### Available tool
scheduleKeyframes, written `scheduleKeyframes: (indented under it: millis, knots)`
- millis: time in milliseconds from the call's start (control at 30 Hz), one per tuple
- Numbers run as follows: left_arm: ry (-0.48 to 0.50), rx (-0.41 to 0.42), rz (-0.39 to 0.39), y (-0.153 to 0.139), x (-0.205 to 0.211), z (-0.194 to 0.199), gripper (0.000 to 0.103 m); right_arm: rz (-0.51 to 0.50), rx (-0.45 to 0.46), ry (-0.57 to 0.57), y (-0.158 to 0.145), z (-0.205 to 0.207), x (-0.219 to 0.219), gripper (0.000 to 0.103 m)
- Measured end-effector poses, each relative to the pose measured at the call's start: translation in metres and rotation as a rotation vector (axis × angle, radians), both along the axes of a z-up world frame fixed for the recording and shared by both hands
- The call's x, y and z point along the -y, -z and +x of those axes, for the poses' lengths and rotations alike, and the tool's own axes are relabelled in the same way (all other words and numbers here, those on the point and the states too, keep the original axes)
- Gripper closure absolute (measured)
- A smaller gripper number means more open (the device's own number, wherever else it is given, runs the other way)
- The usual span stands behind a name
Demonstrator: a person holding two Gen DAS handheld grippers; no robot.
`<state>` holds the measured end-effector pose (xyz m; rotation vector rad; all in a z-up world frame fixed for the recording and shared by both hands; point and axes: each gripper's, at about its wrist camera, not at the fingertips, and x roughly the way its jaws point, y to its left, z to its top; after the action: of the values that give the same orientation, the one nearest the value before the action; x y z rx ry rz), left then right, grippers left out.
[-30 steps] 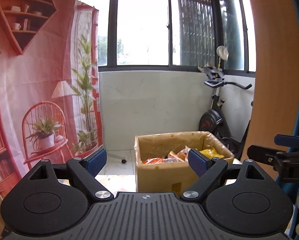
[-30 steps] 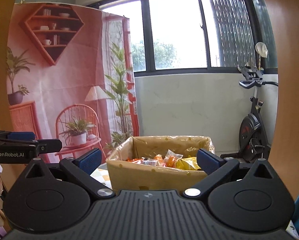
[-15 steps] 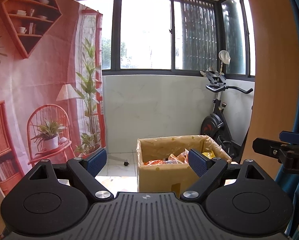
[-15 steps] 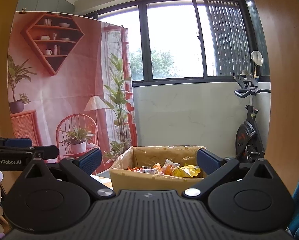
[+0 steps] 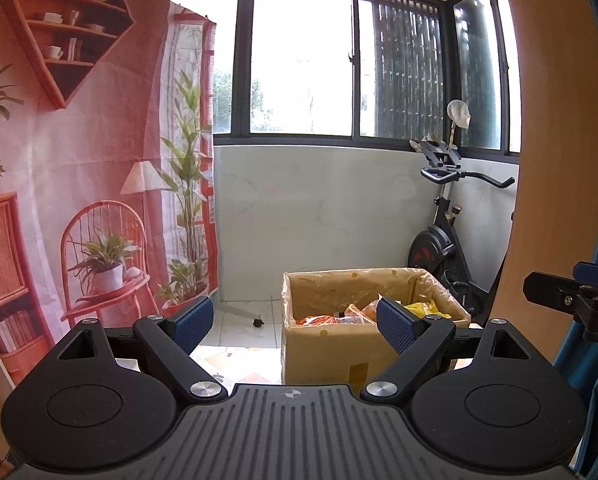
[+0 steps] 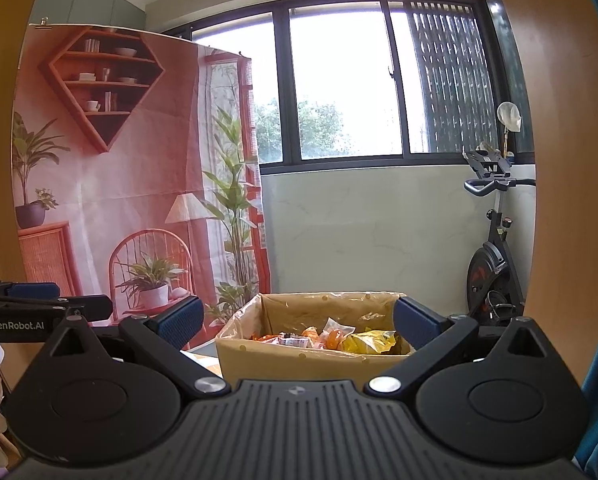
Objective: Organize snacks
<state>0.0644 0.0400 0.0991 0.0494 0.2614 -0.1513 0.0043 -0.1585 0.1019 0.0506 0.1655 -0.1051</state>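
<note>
- Both grippers up and level; the left gripper (image 5: 295,318) has its blue pads spread wide with nothing between them; the right gripper (image 6: 297,316) is just as wide apart and bare
- The cardboard box (image 5: 323,356) sits low at about 5 o'clock in the left view, one corner turned toward the camera, mouth facing up; in the right view the same box (image 6: 299,356) lies dead ahead at 6 o'clock, its long side running 9 to 3 across the frame
- Snack packets (image 6: 327,336) are heaped inside; orange ones toward 9 o'clock, a yellow bag (image 6: 373,340) toward 3 o'clock; which way each packet points I cannot tell
- Edges: the box's rim is lined with crinkled clear film, and sits between the right gripper's pads in that view; there is air above the open mouth
- Open tiled floor (image 5: 239,324) shows at 9 o'clock of the box in the left view; the printed backdrop (image 5: 91,180) hangs beyond it
- The exercise bike (image 5: 447,240) stands close behind the box's far right corner, at 2 o'clock from it
- Only the left view shows the small dark object (image 5: 257,323) on the tiles; only the right view shows the yellow bag whole; each view catches the other gripper at its outer edge
</note>
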Motion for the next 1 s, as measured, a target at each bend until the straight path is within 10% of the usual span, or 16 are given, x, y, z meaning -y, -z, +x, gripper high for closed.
scheduleKeyframes:
  millis: [1000]
  knots:
    - [-0.013, -0.006, -0.017, -0.0017, 0.0008, -0.0027, 0.013, 0.002, -0.006, 0.009, 0.0034, 0.0003, -0.0001, 0.000]
